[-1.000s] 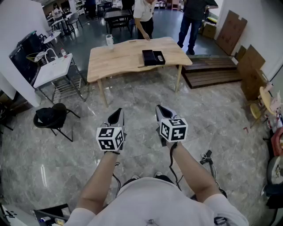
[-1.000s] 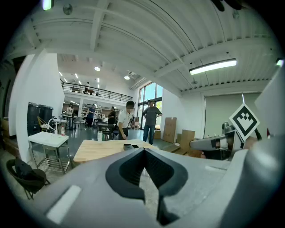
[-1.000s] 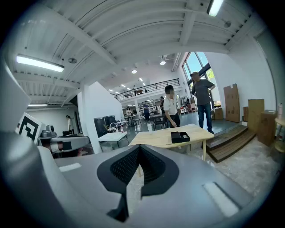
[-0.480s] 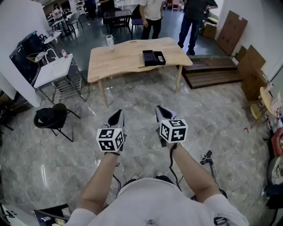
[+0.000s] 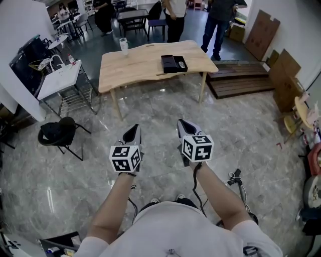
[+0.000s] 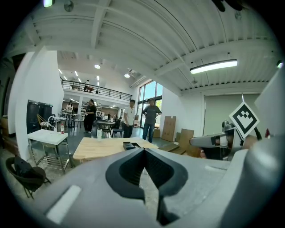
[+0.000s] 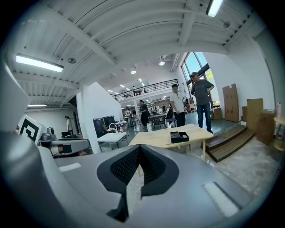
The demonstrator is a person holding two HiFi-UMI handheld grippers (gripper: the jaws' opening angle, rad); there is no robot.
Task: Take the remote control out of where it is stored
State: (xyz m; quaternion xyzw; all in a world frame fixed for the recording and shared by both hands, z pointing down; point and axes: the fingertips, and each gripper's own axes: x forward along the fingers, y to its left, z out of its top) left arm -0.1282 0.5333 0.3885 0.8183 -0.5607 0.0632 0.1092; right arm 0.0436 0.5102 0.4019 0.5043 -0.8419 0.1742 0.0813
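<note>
A black open box point(image 5: 173, 64) lies on the far light wooden table point(image 5: 135, 68); a small pale item, perhaps the remote control point(image 5: 181, 63), rests in its right half. The box also shows small in the left gripper view point(image 6: 130, 145) and the right gripper view point(image 7: 179, 136). Both grippers hover over the marble floor, well short of the table. My left gripper point(image 5: 133, 131) point(image 6: 144, 151) is shut with nothing in it. My right gripper point(image 5: 183, 125) point(image 7: 139, 149) is shut and empty too.
A white cup point(image 5: 124, 45) stands at the table's far left. A white side table point(image 5: 62, 78) and a black chair point(image 5: 59, 131) are at the left. Dark wooden steps point(image 5: 241, 80) and cardboard point(image 5: 286, 75) lie right. Two people point(image 5: 175, 15) stand beyond the table.
The person in the white top behind the table has straightened and stepped right. Both grippers have stayed where they were.
</note>
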